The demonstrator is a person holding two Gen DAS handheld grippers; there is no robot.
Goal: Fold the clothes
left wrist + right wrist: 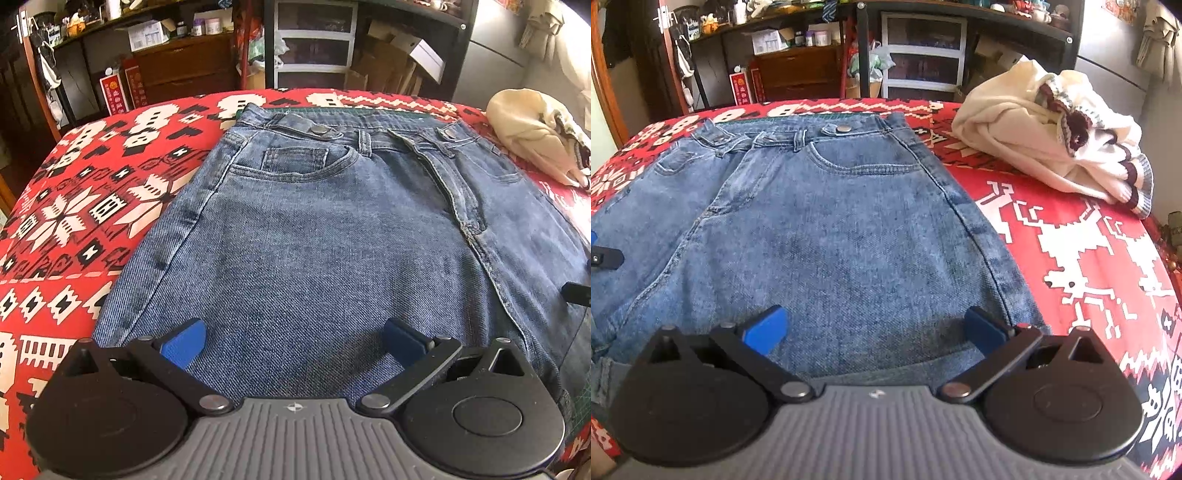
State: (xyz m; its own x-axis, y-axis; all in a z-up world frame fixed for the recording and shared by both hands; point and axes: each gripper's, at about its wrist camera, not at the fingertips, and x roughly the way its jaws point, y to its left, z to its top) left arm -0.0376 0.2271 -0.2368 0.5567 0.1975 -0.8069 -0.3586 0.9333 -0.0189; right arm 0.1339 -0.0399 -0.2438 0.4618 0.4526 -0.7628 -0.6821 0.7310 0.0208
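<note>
Red patterned table [74, 206] carries the jeans [332, 236] laid flat, front up, waistband at the far edge; a cream sweater [1052, 147] sits bunched just right of the jeans; your left gripper [295, 345] and right gripper [875, 330] both hover over the jeans' near end, jaws spread wide, holding nothing; legs run toward you, each gripper over its own leg.

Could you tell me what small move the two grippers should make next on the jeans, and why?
Probably lower both and close on the near denim edge: the left gripper and right gripper are open and empty, and the jeans lie flat on the red blanket.
</note>
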